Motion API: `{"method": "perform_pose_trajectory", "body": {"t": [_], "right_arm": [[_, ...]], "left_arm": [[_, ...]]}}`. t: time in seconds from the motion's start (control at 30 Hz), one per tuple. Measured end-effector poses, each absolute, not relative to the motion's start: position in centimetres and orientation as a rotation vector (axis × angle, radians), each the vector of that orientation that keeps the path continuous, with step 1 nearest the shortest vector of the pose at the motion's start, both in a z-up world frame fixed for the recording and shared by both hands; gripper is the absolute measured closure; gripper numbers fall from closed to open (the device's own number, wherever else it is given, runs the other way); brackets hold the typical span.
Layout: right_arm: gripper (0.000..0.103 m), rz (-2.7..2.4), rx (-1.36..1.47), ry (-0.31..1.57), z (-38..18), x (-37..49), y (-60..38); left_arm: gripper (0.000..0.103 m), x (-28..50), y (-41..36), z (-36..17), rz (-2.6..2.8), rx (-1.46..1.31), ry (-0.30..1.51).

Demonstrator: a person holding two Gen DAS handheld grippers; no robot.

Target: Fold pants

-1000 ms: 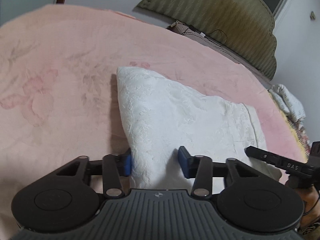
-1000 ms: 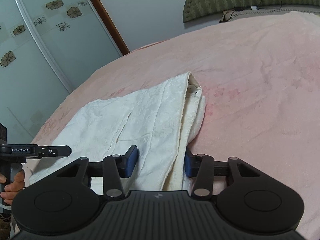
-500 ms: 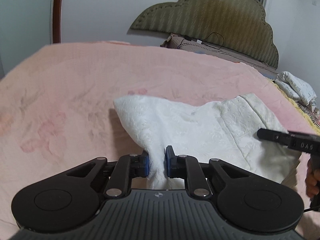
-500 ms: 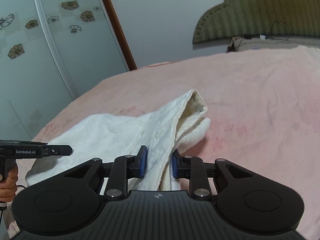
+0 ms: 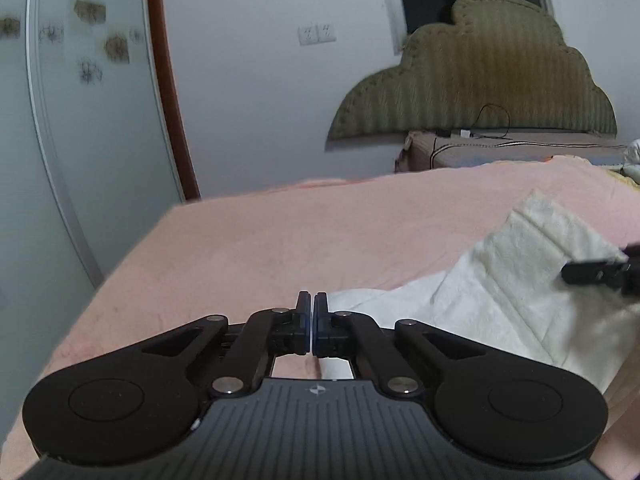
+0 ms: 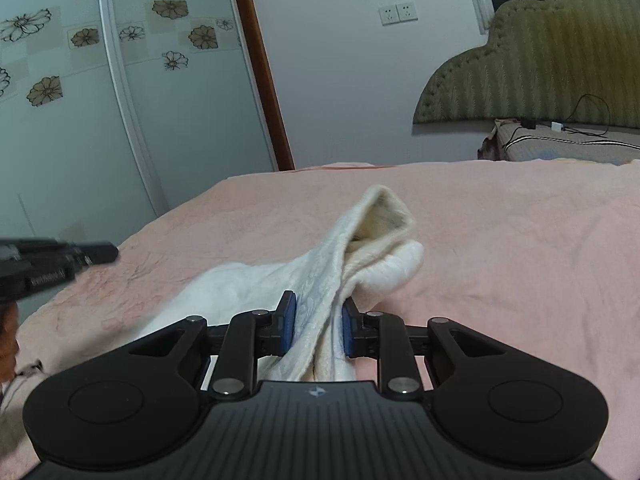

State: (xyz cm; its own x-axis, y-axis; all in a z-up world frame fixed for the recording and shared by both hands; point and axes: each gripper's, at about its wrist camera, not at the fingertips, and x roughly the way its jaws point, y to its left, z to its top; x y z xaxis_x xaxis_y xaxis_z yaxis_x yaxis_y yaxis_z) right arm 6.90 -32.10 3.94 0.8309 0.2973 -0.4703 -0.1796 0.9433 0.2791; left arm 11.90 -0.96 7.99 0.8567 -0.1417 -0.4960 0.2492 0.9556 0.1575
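Note:
The white textured pants [image 6: 360, 256] lie partly folded on the pink bedspread [image 6: 520, 240]. My right gripper [image 6: 318, 326] is shut on a thick fold of the pants, which runs up between the blue pads; the waistband end stands raised beyond it. In the left wrist view the pants [image 5: 512, 292] lie to the right. My left gripper [image 5: 312, 326] is shut with its pads together; white cloth shows just behind its right finger, and whether an edge is pinched is unclear. The right gripper's tip [image 5: 592, 272] shows over the pants; the left gripper [image 6: 60, 260] shows at far left.
The bed's left edge [image 5: 132, 248] drops off near a wardrobe with flowered glass doors [image 6: 80, 80]. An olive headboard [image 5: 480, 92] and a pillow with a cable [image 5: 500, 152] lie at the far end.
Both grippers closed on the pants and rose, tilting up toward the wall. The left gripper's jaws went from a narrow gap to fully together. The pants' near part lifted off the bedspread.

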Motion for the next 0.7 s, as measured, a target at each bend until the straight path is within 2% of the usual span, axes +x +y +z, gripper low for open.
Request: {"method": "perform_pose_trajectory", "body": {"t": [0.1, 0.13, 0.2, 0.3, 0.37, 0.43, 0.5, 0.7], "right_arm": [[0.075, 0.159, 0.205, 0.631, 2.2, 8.6, -32.1], [0.065, 0.122, 0.192, 0.67, 1.4, 8.7, -32.4], [0.049, 0.051, 0.199, 0.716, -0.1, 7.9, -33.6], [0.047, -0.103, 0.113, 0.641, 0.5, 4.4, -33.9], [0.046, -0.067, 0.044, 0.577, 1.7, 1.5, -32.4], [0.032, 0.037, 0.004, 0.577, 2.3, -0.8, -30.4], [0.024, 0.108, -0.03, 0.586, 2.4, -2.9, -28.0], [0.013, 0.137, 0.025, 0.647, 2.0, -5.9, -25.3]], "left_arm": [[0.101, 12.9, 0.7, 7.5, -0.217, 0.128, 0.592], [0.09, 12.6, 1.0, 7.1, -0.216, 0.123, 0.605], [0.087, 12.2, 1.4, 6.1, -0.223, 0.138, 0.644], [0.059, 10.8, 0.8, 4.5, -0.204, 0.159, 0.676], [0.037, 9.7, 0.0, 3.6, -0.193, 0.164, 0.667], [0.032, 8.5, -1.2, 3.0, -0.185, 0.177, 0.655], [0.026, 7.2, -2.0, 2.5, -0.189, 0.187, 0.656], [0.019, 4.8, -3.1, 2.2, -0.189, 0.168, 0.655]]}}
